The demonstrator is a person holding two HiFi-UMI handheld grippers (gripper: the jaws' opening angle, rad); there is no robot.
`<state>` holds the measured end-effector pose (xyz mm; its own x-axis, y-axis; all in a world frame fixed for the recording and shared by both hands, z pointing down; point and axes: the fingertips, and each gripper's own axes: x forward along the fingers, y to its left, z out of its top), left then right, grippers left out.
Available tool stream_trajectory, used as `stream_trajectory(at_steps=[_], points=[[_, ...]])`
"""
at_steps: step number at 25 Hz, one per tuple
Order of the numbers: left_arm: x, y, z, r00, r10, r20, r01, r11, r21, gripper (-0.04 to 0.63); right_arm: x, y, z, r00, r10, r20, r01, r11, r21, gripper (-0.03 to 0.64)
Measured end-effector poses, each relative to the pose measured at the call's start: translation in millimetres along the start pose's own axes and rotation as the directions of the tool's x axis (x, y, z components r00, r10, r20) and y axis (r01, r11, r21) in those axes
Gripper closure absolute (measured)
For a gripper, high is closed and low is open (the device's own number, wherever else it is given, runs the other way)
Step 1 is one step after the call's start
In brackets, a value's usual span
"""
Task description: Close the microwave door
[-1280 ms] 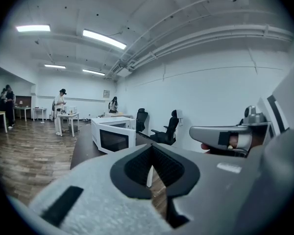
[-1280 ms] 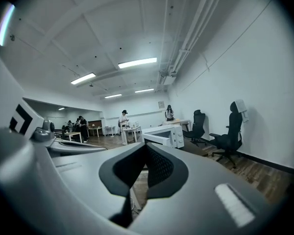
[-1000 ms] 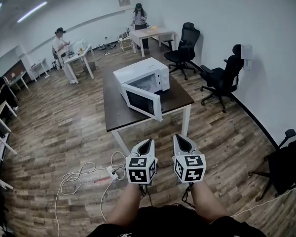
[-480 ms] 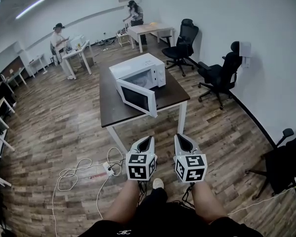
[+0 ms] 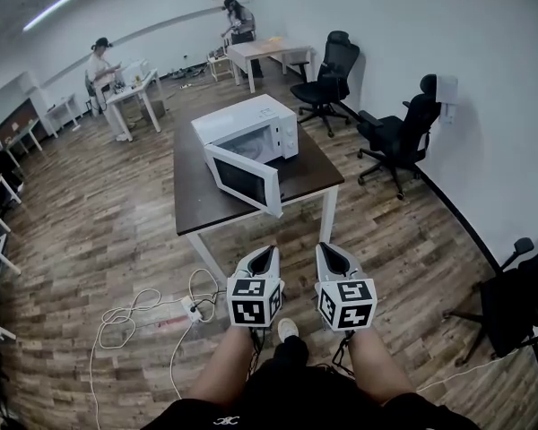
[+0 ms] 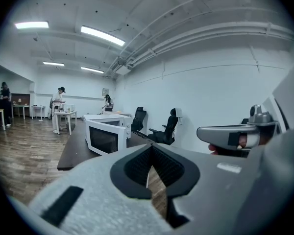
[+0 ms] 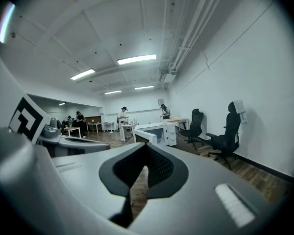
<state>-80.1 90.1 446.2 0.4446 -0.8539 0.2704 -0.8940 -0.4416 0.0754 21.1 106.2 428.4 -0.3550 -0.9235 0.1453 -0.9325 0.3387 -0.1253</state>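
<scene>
Smooth-cased microwave, wood-grain floor

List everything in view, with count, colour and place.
microwave: one, white, on the dark table
microwave door: one, white with a dark window, swung open toward the table's near edge
table: one, dark top, white legs, mid-room
office chairs: three, black, two along the right wall, one cut off at the right edge
white tables: two, far end of the room
people: at least two, standing at the far tables
cables: one white tangle, on the wood floor, lower left
power strip: one, white, among the cables
left gripper: one, grey, shut, empty, held low
right gripper: one, grey, shut, empty, beside it
</scene>
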Motion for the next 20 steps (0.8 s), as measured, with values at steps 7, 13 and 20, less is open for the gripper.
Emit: stream_trajectory(at_steps=[7, 13, 20], points=[[46, 18, 11, 1.0, -0.008, 0.0, 0.008, 1.0, -0.004, 0.588, 48, -19, 5, 1.0, 0.002, -0.012, -0.002, 1.0, -0.012, 0.607], [90, 48, 27, 1.0, -0.005, -0.002, 0.005, 1.0, -0.025, 0.588, 102, -33, 17, 1.0, 0.011, -0.028, -0.012, 1.0, -0.024, 0.607], [127, 87, 41, 1.0, 0.012, -0.01, -0.013, 0.999, -0.048, 0.588, 161, -36, 31, 0.998, 0.035, -0.046, -0.037, 0.999, -0.028, 0.607]])
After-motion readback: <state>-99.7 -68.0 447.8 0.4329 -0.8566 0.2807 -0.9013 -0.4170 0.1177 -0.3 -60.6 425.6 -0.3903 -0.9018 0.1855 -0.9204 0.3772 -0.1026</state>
